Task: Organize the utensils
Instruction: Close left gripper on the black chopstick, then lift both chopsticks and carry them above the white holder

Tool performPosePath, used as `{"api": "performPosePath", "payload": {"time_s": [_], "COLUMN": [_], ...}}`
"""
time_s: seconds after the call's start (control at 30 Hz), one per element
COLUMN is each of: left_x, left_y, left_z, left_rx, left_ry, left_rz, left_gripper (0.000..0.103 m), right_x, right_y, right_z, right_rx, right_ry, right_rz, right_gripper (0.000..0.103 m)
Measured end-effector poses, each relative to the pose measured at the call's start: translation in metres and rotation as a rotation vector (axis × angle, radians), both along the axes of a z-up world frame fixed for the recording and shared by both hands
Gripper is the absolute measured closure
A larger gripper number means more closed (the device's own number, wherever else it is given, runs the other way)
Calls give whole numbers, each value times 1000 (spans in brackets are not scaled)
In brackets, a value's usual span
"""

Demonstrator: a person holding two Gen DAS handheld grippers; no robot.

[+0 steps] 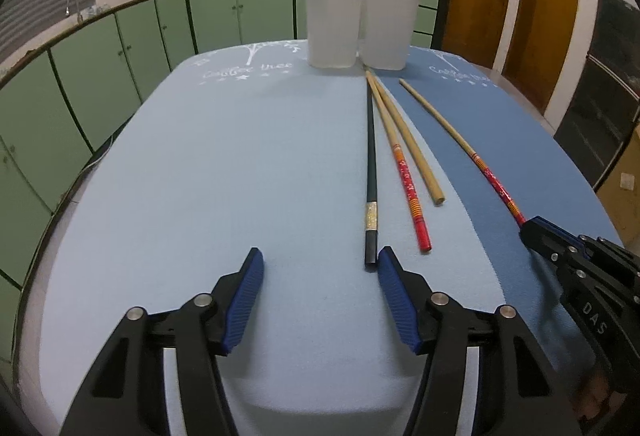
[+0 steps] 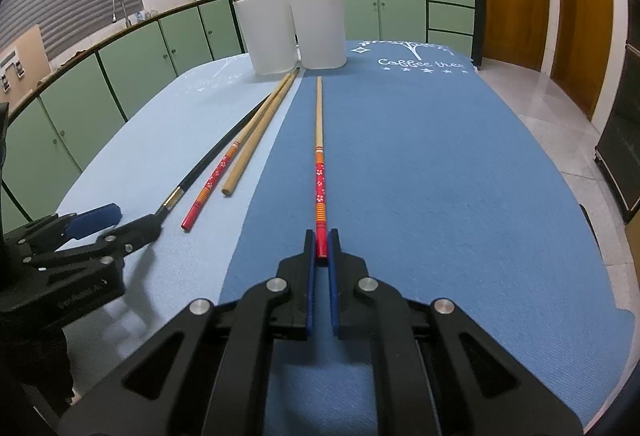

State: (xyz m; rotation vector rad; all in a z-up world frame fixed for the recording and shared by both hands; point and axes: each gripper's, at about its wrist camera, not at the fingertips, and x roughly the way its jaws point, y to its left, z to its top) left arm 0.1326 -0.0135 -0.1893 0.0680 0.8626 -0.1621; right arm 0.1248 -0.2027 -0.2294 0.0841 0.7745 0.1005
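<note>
R gripper [image 2: 322,242] low, level over dark-blue mat [image 2: 440,176], jaws clamped on red end of lone chopstick [image 2: 319,156]. L gripper [image 1: 320,264] low over light-blue mat [image 1: 220,156], jaws wide apart; black chopstick [image 1: 371,172] end just beside its right fingertip [image 1: 390,264].

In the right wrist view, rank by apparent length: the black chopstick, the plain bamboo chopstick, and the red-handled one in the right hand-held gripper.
1. Red-handled chopstick, though nearness inflates it
2. Black chopstick
3. Plain bamboo chopstick

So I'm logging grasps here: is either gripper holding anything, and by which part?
The right gripper is shut on the red-handled chopstick at its red butt end. The left gripper is open, holding nothing.
</note>
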Motion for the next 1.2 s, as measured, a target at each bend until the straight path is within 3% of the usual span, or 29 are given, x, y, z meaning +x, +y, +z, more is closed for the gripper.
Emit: {"api": "performPosePath", "payload": {"time_s": [0.2,0.3,0.33,0.43,0.6,0.8,1.2], "left_x": [1,0,-1,-2,-3,-10,-10], "left_y": [-7,-16,-19,-29,-31,-25,-10], "left_z": [-2,-2,-2,-3,-1,24,127], "left_rx": [-4,5,-1,0,-1,-2,-53], "left_ry": [-13,-27,-30,-42,-53,-98,-301], "left_rz": [-17,-39,-51,-76,-68,-71,-82], "left_gripper": [48,67,79,96,97,97,97], "right_x": [-2,-1,-1,-2,-2,-7,-8], "right_y": [1,0,0,-2,-4,-7,-30], "right_z": [-1,-2,-2,-1,4,28,128], "right_rx": [-11,-9,-7,1,0,-20,16], "right_ry": [-13,-15,-14,-8,1,-56,-239], "right_rz": [2,5,6,7,16,30,61], "right_gripper": [96,97,98,98,98,98,98]}}
